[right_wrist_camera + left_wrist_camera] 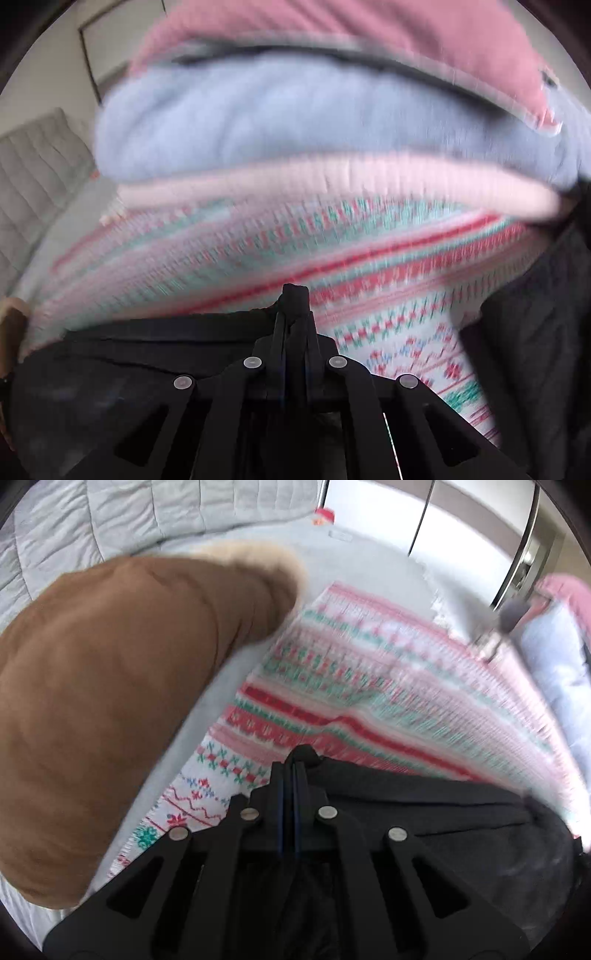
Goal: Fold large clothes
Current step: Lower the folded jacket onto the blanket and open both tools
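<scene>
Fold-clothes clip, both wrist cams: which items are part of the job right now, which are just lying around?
In the job:
- black garment, pinched by both grippers
- left gripper, shut on it
- right gripper, shut on it

Lying about:
- patterned knit blanket underneath
- brown coat
- stack of folded clothes
- grey quilt

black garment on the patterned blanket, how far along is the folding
Done: hardly anything shows as folded. The black garment lies spread on the patterned blanket. In hand: the left gripper and the right gripper are both shut at its upper edge, apparently pinching the fabric, though blur makes that uncertain. Left: the fold itself. The brown coat and the stacked clothes nearby may already be sorted; I cannot tell.
</scene>
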The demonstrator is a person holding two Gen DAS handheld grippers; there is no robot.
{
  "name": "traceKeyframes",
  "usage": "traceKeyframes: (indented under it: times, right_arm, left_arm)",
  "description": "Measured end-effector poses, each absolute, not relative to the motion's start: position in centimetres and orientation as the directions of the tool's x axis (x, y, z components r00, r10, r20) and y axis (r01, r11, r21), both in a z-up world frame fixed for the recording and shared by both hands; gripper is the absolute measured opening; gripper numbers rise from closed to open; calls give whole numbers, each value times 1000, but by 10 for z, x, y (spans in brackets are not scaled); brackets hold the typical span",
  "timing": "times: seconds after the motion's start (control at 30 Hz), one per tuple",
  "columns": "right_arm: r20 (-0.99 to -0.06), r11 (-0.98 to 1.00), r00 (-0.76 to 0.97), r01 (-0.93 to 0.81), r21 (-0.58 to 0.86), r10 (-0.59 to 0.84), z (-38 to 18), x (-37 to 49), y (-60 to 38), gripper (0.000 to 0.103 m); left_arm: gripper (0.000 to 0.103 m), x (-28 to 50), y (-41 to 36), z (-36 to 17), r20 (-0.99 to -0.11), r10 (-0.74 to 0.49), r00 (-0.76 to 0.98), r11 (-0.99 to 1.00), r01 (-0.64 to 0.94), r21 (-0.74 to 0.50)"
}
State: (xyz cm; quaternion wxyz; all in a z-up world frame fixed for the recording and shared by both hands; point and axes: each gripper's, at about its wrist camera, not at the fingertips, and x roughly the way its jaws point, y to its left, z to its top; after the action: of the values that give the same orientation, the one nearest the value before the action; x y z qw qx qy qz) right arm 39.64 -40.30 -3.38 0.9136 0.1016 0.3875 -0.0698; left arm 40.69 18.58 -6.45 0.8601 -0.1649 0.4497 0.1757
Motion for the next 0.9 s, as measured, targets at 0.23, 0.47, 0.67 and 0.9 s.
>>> traceKeyframes:
  times: [0.23, 0.47, 0.67, 0.9]
  right_arm:
    - [-763, 973, 638, 224, 63, -98, -54, 405, -397, 13]
    - [-712, 930, 702, 258, 262, 5, -6, 361, -413, 40]
    - [-646, 966, 743, -5, 257, 176, 39, 289, -351, 66]
    - [-733, 970, 634, -170, 176, 245, 1, 228, -297, 72]
  left_arm:
    - [7, 412, 185, -74, -844, 163, 511, 890, -446, -98]
    - [18, 382, 198, -27, -807, 111, 580, 852, -473, -223]
    - [58, 317, 130, 36, -691, 59, 721, 942, -269, -200]
    - [68, 252, 14, 13, -740, -95, 666, 993, 14, -115]
